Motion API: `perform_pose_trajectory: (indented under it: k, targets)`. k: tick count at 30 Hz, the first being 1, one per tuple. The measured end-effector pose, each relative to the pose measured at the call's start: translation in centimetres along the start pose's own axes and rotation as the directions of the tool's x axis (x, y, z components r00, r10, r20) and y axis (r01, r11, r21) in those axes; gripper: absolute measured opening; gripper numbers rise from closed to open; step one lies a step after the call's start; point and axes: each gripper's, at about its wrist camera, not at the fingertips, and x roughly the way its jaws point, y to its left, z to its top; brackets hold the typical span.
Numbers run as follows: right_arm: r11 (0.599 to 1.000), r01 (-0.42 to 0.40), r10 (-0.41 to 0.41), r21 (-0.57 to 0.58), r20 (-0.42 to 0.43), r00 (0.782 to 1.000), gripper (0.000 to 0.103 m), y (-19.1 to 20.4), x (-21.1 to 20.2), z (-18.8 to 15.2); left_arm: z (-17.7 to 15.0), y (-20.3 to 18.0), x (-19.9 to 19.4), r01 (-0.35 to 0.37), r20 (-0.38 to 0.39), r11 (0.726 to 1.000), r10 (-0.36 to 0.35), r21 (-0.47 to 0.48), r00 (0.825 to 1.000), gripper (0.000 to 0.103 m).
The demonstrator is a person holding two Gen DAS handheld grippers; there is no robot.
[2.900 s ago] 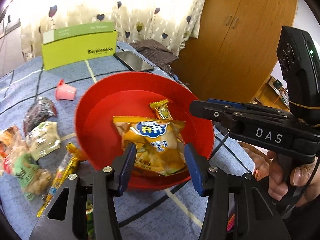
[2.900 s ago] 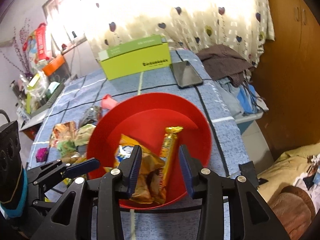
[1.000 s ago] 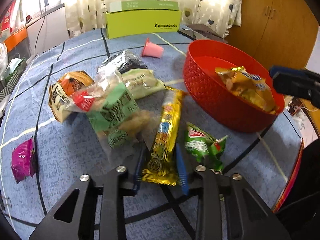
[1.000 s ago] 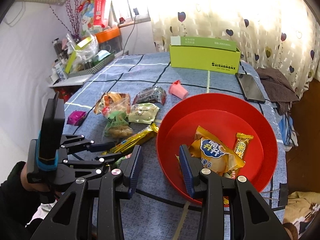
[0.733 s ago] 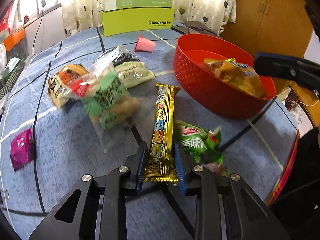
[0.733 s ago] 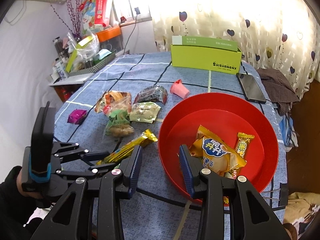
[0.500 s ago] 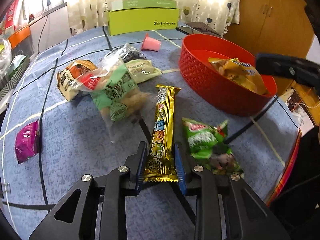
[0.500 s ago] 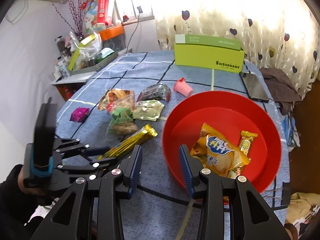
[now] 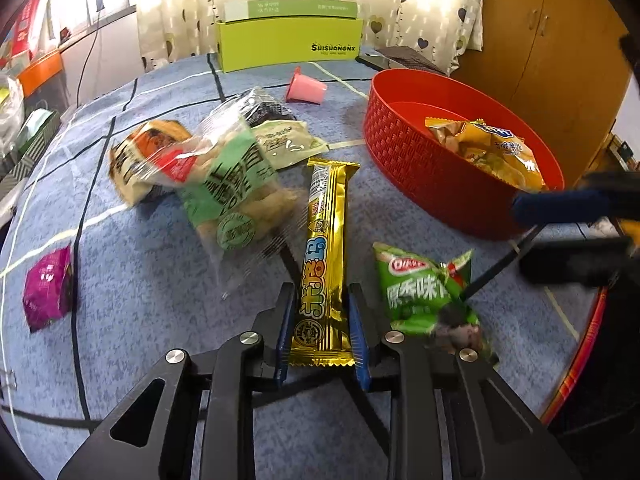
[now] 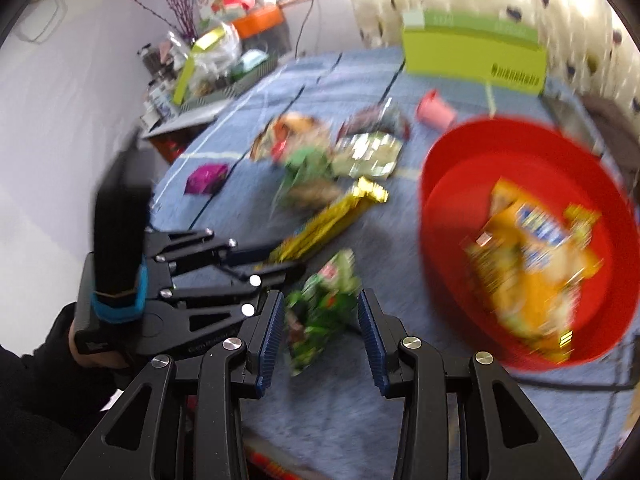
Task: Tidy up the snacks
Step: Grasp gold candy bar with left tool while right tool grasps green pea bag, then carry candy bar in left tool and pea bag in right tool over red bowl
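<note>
Left wrist view: the left gripper (image 9: 322,322) at lower centre has just been closing and now clamps the near end of the long gold foil snack bar (image 9: 325,256), which lies on the blue checked tablecloth (image 9: 140,280). Right wrist view, blurred: the right gripper (image 10: 322,330), jaws apart, straddles the crumpled green snack bag (image 10: 320,304) without pressing it; the round red plastic basket (image 10: 448,184) sits at right.

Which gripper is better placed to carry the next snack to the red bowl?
Left. The left gripper has just closed on the gold bar; the right gripper stands open around the green bag.
</note>
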Motion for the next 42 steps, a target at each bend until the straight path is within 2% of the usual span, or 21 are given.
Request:
perform_pose_trajectory:
  k: [4,9,19,24,37,42]
  targets:
    - [0.999,0.042,-0.041,0.015,-0.048,0.998,0.037,0.7,2.1,-0.5,-1.2,0.6,-1.0,0.011,0.006,1.000,-0.011,-0.028,1.000,0.025]
    - [0.994,0.090,-0.088,0.056,-0.043,0.995,0.037,0.5,2.8,-0.4,-2.3,0.9,-2.0,0.024,0.013,0.999,-0.023,-0.038,1.000,0.025]
    - [0.985,0.090,-0.084,0.149,-0.049,0.995,0.041,-0.3,4.2,0.5,-3.2,1.1,-2.5,0.047,0.024,0.997,-0.046,-0.053,0.999,0.025]
    - [0.985,0.109,-0.106,0.135,-0.030,0.994,0.035,-0.1,4.0,0.5,-3.3,1.1,-2.5,0.054,0.027,0.997,-0.052,-0.056,0.998,0.025]
    - [0.990,0.118,-0.121,0.074,0.030,0.992,0.034,0.7,2.2,0.7,-3.0,0.9,-3.9,0.057,0.068,0.996,-0.052,-0.070,0.996,0.025]
    - [0.989,0.121,-0.123,0.081,0.020,0.992,0.034,0.3,2.2,0.3,-3.1,0.7,-3.0,0.052,0.028,0.997,-0.051,-0.051,0.998,0.025]
